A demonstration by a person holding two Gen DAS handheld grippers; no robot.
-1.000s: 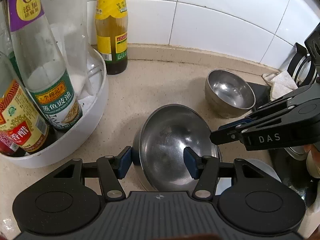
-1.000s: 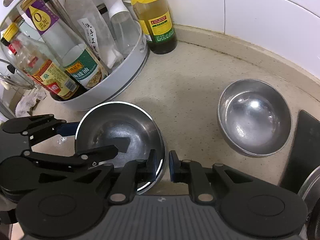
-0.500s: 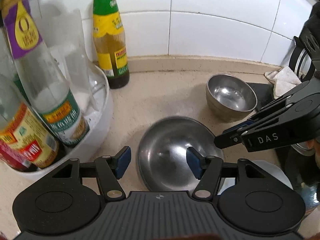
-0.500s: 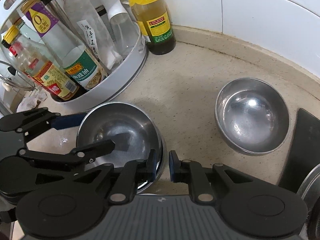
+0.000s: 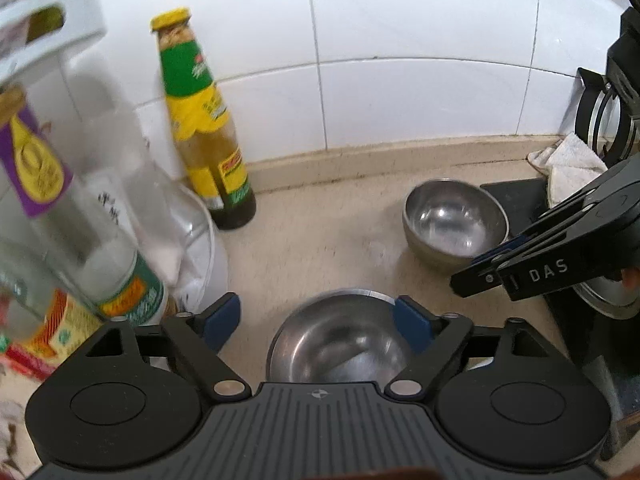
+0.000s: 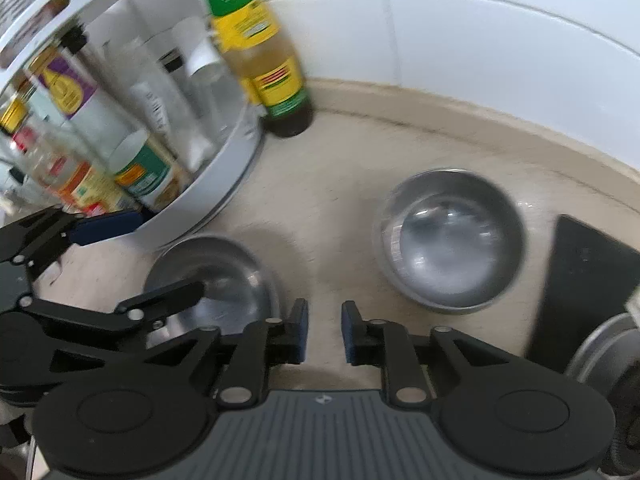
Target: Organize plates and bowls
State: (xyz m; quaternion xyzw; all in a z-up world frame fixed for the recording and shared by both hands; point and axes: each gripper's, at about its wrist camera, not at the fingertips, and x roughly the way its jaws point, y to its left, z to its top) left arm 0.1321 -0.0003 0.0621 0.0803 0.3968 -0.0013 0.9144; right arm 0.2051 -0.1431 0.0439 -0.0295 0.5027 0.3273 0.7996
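Observation:
A wide steel bowl (image 5: 340,336) (image 6: 212,280) rests on the beige counter. My left gripper (image 5: 318,322) hangs just above it. Its jaws are opening, and the blue pads (image 5: 224,320) stand apart on either side of the bowl without touching it. A smaller, deeper steel bowl (image 5: 454,220) (image 6: 452,240) sits farther back on the right. My right gripper (image 6: 324,332) is over bare counter between the two bowls. Its jaws are opening with nothing between them. In the left wrist view the right gripper (image 5: 480,272) reaches in from the right edge.
A round white rack (image 6: 224,184) packed with bottles stands at the left. A green-and-yellow labelled bottle (image 5: 204,128) stands by the tiled wall. At the right lie a black mat (image 5: 516,200), a white cloth (image 5: 576,160) and a steel lid (image 5: 608,296).
The right gripper has let go of the wide bowl's rim and shifted right. The left jaws have spread wide. Both grippers have drawn back and up from the bowl.

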